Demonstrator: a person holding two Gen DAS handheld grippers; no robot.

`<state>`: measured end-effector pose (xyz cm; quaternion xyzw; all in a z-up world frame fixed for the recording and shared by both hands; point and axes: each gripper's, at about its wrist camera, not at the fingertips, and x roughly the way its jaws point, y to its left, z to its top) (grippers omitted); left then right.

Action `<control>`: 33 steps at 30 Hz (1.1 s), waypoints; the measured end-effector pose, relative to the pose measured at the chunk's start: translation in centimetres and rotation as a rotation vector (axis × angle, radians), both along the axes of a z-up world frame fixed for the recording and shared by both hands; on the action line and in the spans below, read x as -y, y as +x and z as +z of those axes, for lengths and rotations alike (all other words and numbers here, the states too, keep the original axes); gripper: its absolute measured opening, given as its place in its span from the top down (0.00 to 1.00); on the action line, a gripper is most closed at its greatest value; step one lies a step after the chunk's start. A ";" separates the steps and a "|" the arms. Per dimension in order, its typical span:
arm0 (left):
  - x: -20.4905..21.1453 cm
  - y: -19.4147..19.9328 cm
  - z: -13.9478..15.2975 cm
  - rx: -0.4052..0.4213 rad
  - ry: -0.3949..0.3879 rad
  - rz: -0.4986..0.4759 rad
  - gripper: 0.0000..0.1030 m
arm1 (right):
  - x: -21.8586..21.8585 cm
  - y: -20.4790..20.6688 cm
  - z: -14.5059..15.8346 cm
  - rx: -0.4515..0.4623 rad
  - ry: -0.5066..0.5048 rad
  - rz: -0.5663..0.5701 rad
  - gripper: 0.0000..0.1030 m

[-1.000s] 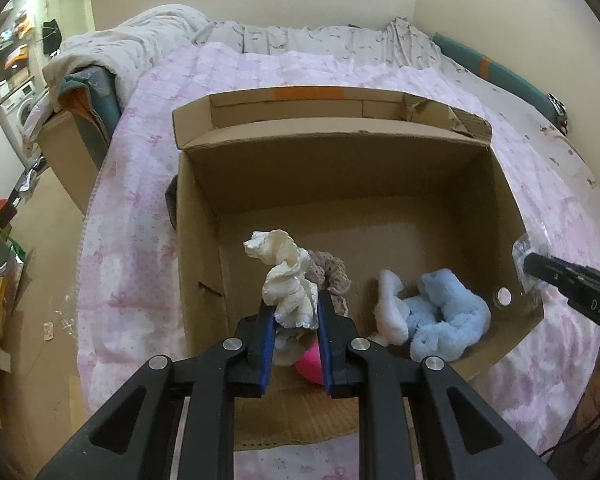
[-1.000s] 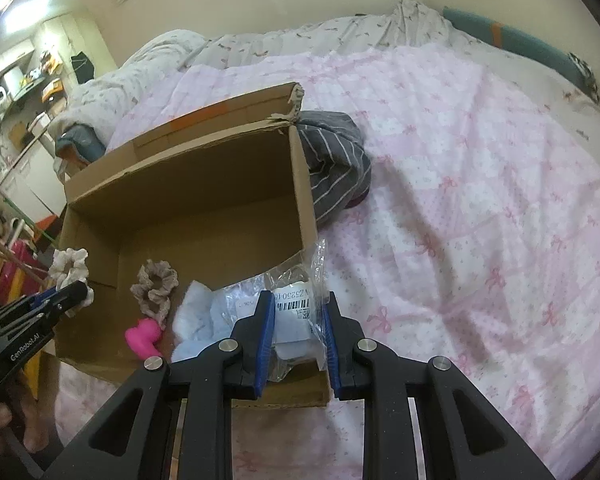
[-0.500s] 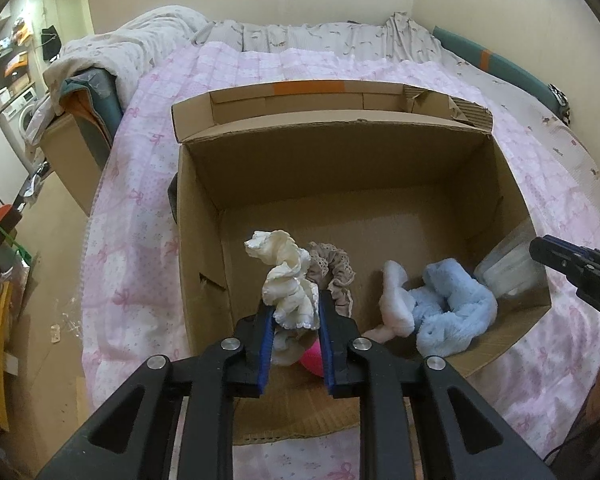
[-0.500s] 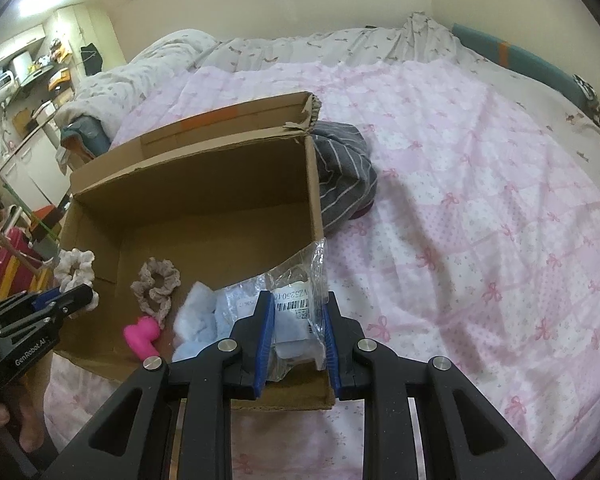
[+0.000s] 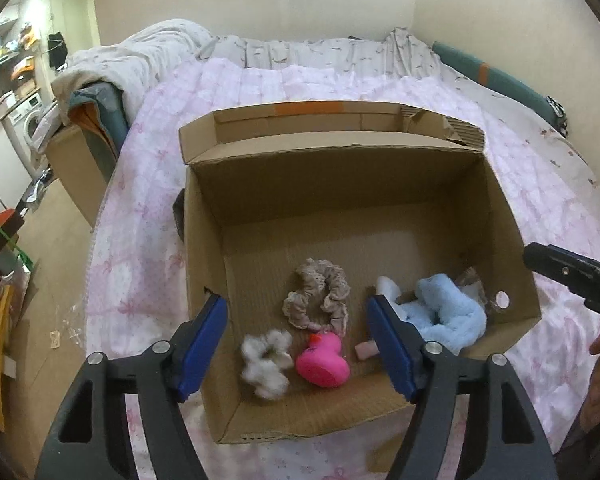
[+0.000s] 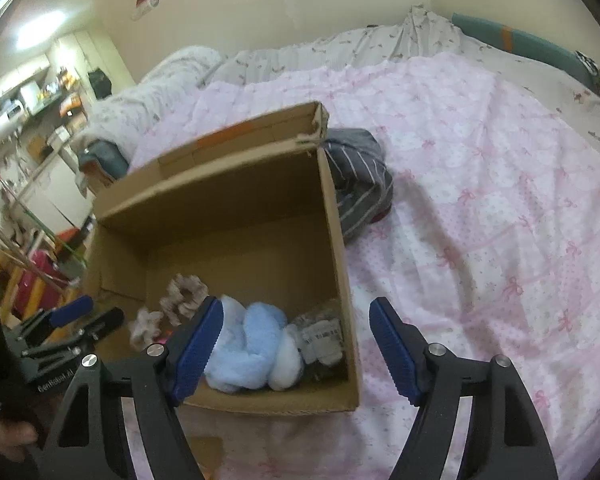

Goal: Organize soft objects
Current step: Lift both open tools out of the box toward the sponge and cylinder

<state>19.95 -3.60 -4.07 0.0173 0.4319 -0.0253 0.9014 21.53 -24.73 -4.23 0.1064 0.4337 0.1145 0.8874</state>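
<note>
1. The cream scrunchie (image 5: 266, 364) lies blurred on the floor of the cardboard box (image 5: 340, 168), near corner, beside the pink duck (image 5: 323, 362).
2. Your left tool (image 5: 296, 344) has just been opening; its jaws stand wide and empty, the scrunchie straight below them.
3. Your right tool (image 6: 294, 346) has likewise just been opening and holds nothing; the plastic packet (image 6: 320, 336) rests inside the box's right wall, beside the blue fleece (image 6: 248, 348).
4. The box sits on the pink bed (image 6: 480, 200); both tools hover at its near rim.

Dim warm indoor light, fisheye-bent dark edges, right view perhaps slightly motion-blurred.
</note>
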 end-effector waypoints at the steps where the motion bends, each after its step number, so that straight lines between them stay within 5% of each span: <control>1: 0.1 0.0 0.0 -0.001 0.008 0.001 0.32 | 0.0 0.0 0.0 -0.001 0.001 0.000 0.22; 15: -1.0 -2.2 2.0 0.033 0.023 0.034 0.32 | -0.4 -1.2 0.6 0.021 -0.015 0.015 0.22; 33: -1.6 -8.6 2.0 -0.024 -0.010 0.067 0.32 | -3.1 -7.2 0.6 0.001 -0.007 0.085 0.22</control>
